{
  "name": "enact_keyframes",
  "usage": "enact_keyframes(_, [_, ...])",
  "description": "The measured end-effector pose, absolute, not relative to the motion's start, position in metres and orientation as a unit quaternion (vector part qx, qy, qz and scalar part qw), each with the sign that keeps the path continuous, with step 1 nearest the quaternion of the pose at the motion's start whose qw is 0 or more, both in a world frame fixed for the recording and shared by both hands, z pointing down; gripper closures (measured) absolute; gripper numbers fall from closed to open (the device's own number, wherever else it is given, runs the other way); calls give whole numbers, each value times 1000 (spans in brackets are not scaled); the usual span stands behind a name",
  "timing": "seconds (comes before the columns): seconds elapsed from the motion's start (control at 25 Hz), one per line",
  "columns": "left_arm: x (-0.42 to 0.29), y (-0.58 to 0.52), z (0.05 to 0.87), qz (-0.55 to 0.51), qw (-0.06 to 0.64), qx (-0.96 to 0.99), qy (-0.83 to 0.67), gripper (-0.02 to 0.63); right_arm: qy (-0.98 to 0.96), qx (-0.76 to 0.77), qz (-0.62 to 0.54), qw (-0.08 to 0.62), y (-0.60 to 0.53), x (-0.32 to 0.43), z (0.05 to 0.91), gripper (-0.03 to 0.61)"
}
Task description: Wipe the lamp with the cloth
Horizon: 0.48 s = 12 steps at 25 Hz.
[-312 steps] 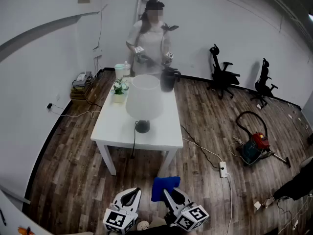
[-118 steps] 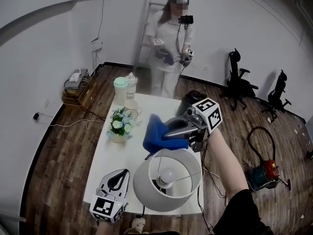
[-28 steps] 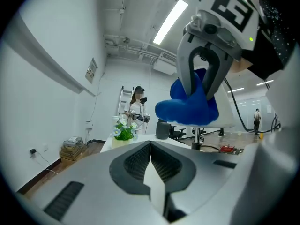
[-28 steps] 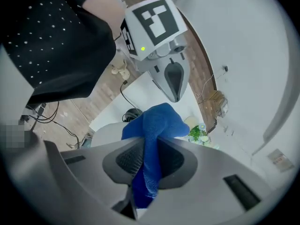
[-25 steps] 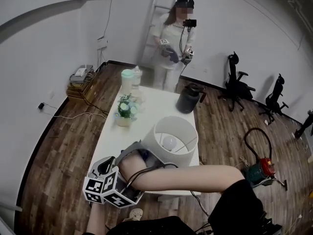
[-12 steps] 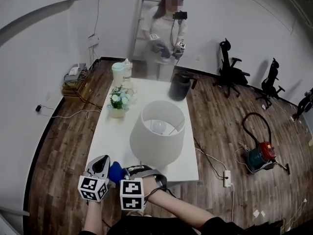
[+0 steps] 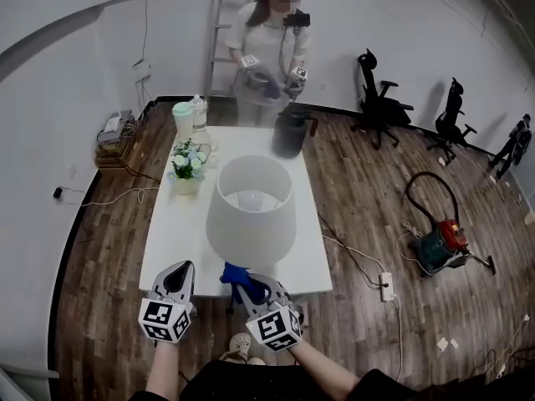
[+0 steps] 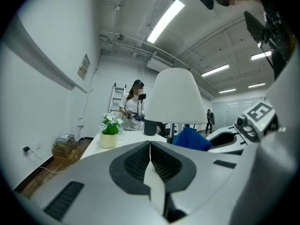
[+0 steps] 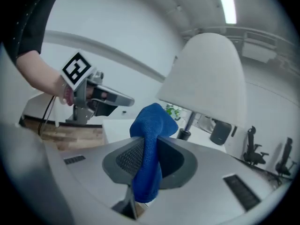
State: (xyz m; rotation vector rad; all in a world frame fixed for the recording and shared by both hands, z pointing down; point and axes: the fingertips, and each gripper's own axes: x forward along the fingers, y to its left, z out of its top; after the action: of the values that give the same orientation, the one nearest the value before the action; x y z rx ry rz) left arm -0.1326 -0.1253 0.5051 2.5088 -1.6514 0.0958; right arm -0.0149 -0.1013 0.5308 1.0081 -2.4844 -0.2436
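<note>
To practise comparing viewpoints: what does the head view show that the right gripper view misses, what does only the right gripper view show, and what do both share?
Head view only: the red vacuum cleaner on the floor and the person standing beyond the table. Right gripper view only: the lamp's stem and base under the shade. Both: that shade, the blue cloth clamped in the right gripper, the left gripper, the dark jug.
</note>
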Motion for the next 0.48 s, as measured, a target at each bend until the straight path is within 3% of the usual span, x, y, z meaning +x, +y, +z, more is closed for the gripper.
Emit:
enact_keyframes(0.12, [-124, -128, 504, 34, 61, 835, -545, 601, -889, 414, -85, 177, -120, -5, 522, 503])
enact_keyframes(0.48, [-108, -120, 498, 50, 38, 842, -535, 602, -857, 478, -132, 139, -182, -6, 522, 503])
